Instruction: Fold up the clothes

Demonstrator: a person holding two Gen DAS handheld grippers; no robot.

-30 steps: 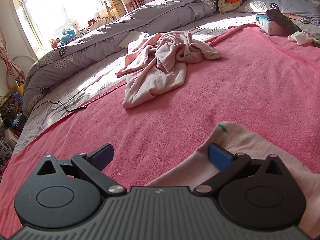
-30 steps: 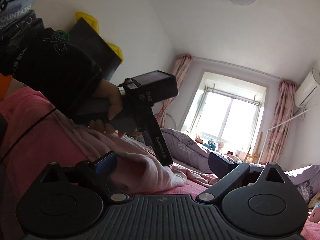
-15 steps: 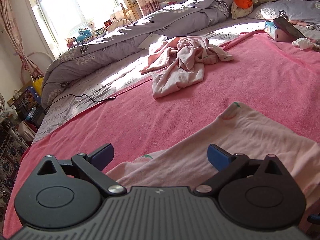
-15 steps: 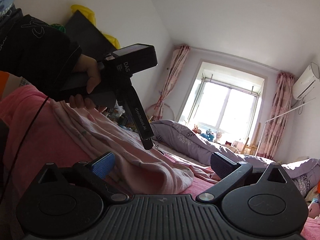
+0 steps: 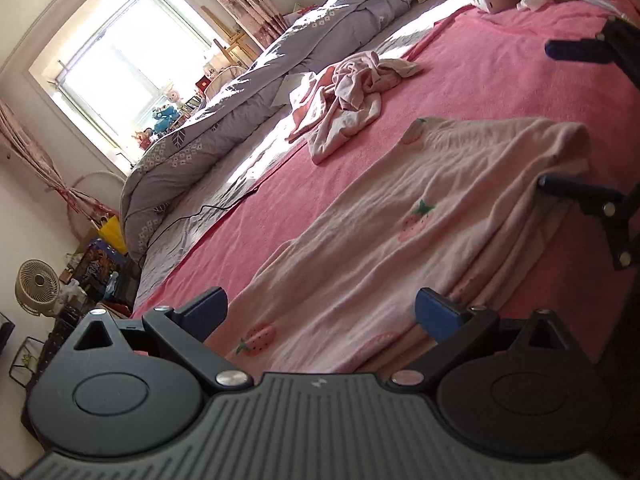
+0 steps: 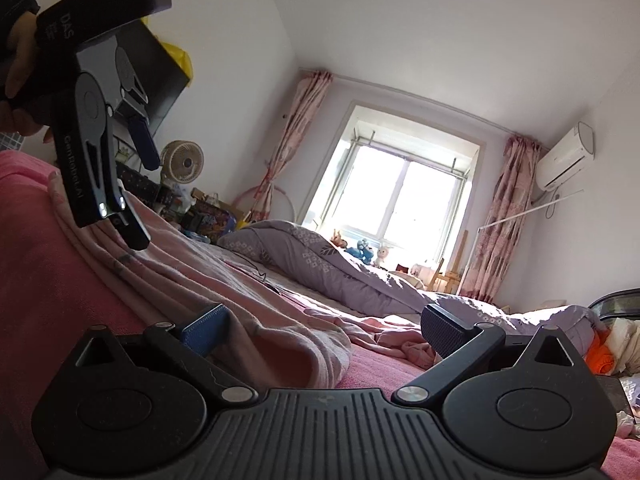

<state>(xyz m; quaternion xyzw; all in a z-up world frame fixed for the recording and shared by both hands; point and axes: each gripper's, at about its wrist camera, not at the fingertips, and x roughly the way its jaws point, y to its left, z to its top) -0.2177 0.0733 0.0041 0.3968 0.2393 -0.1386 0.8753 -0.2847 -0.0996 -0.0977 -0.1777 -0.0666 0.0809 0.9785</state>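
A soft, matt knit cloth is seen in the pale pink garment [image 5: 420, 216], printed with strawberries. The pink blanket [image 5: 480, 76] beneath it looks like rough terry towelling (a looped, dull pile). The left gripper [image 5: 320, 314] is made of matt black plastic, ribbed on its body, with shiny metal rivets and blue textured pads [image 5: 434, 314]. The grey quilt [image 5: 224, 136] is smooth printed cotton.
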